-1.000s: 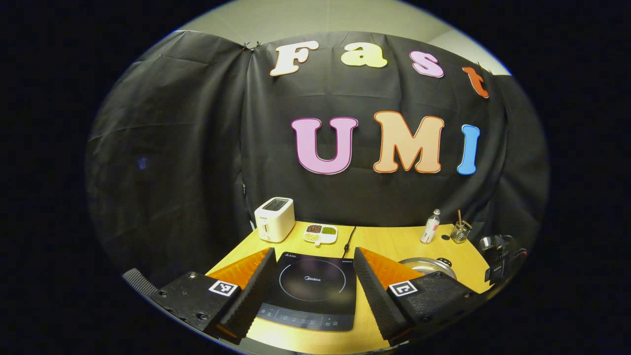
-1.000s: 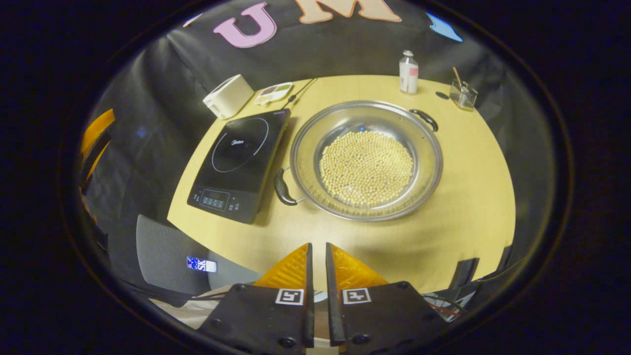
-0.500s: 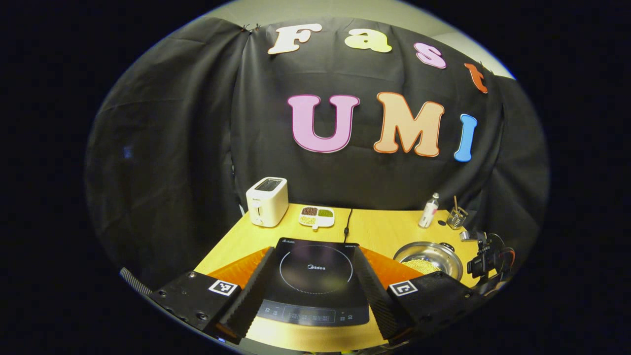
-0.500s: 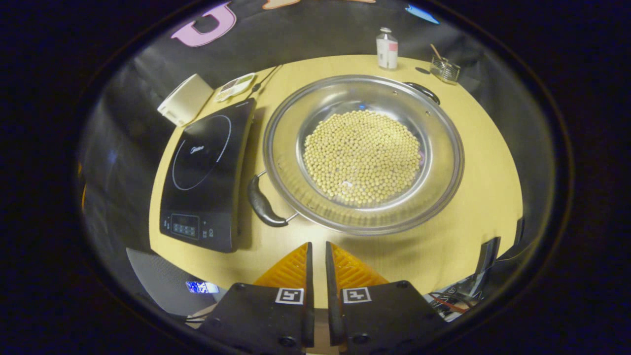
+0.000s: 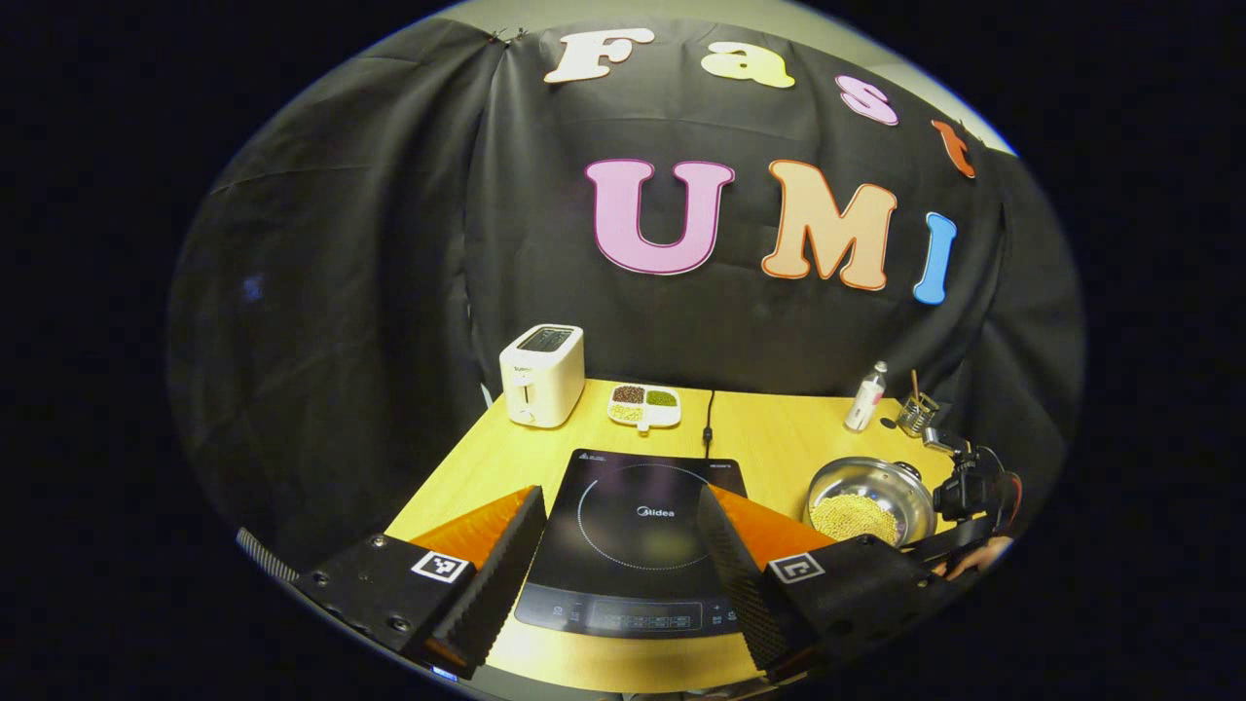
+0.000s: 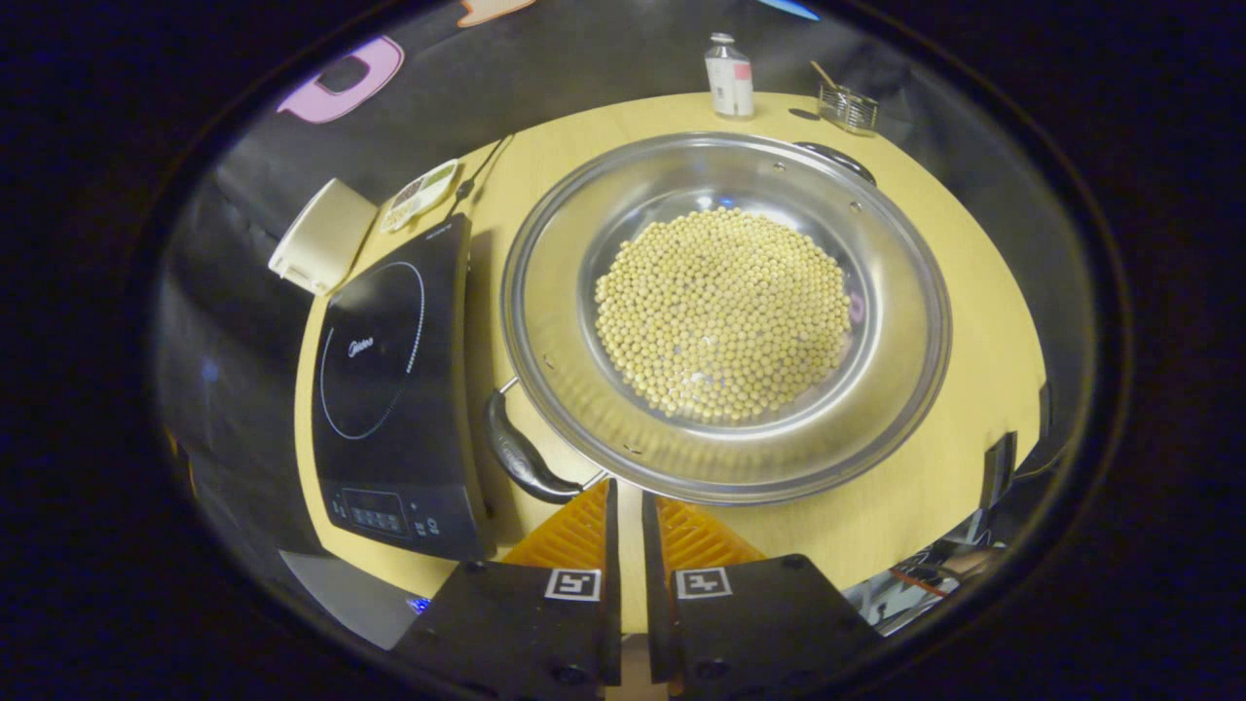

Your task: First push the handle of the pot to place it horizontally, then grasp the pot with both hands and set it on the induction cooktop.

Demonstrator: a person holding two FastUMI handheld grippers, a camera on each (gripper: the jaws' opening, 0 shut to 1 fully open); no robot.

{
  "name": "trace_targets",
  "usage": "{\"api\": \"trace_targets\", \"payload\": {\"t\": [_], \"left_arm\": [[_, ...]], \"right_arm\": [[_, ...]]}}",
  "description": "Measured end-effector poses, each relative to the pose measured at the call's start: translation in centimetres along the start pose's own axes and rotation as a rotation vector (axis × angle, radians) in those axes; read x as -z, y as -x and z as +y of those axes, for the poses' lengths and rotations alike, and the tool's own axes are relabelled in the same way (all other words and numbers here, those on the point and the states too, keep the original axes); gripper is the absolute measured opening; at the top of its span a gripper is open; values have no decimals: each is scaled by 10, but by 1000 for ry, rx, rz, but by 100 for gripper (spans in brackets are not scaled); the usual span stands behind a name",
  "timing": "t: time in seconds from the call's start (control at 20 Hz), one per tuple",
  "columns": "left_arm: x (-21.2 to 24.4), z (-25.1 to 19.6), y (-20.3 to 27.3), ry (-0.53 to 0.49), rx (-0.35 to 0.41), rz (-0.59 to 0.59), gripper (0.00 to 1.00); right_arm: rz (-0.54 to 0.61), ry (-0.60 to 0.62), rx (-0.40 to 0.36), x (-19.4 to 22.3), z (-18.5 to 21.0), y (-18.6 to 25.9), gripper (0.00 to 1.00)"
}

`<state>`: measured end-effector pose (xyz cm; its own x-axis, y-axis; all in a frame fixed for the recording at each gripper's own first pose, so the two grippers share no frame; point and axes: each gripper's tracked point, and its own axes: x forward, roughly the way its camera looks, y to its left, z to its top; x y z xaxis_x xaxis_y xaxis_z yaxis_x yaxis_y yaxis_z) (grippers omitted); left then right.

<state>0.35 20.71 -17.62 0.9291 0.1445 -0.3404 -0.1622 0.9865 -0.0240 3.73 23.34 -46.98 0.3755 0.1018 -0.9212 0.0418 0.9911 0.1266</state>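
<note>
The right tongs (image 6: pixel 623 501) hang over the near edge of the yellow wooden counter (image 6: pixel 964 292) with their two fingers drawn together, a thin slit between them and nothing in it; their tips lie just short of the rim of the wide, shallow stainless-steel pot (image 6: pixel 725 312), beside its near black curved handle (image 6: pixel 526 453), though contact cannot be judged. The pot sits on the counter, its floor covered with pale round beans (image 6: pixel 722 312), and its second black handle (image 6: pixel 837 161) points toward the far edge. Directly left of the pot, almost touching the near handle, lies the flat black induction cooktop (image 6: pixel 389 380), bare on top. Beyond the pot stand a small clear bottle (image 6: pixel 728 76) and a little glass holding a stick (image 6: pixel 847 105); past the cooktop are a white toaster (image 6: pixel 321 237) and a white divided dish of grains (image 6: pixel 421 195). Bare counter stays open to the pot's right and near side. The left tongs (image 5: pixel 623 540) are spread wide apart and empty, held above the counter's front edge with the cooktop (image 5: pixel 642 535) framed between their fingers; from there the pot (image 5: pixel 869 501) shows off to the right, with the other hand-held device (image 5: pixel 973 482) at its far right side.
</note>
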Motion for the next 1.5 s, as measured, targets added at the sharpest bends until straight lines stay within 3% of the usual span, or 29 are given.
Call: {"api": "trace_targets", "payload": {"t": [0.15, 0.35, 0.85, 1.3, 1.35, 1.5], "left_arm": [[3, 9, -1, 12, -1, 1, 96], [7, 18, -5, 19, -2, 4, 96], [4, 43, -10, 12, -52, 0, 96], [1, 37, -10, -5, -50, 3, 96], [2, 35, -10, -5, -48, 5, 96], [2, 29, -10, -7, -33, 8, 96]], "right_arm": [[-4, -71, -44, -6, 20, 0, 14], [-13, -136, -44, -14, 35, -5, 13], [-146, -283, 4, -54, 67, -26, 11], [-145, -280, -17, -65, 79, -34, 11], [-140, -267, -26, -62, 78, -31, 2], [-122, -206, -61, -54, 77, -20, 2]]}}
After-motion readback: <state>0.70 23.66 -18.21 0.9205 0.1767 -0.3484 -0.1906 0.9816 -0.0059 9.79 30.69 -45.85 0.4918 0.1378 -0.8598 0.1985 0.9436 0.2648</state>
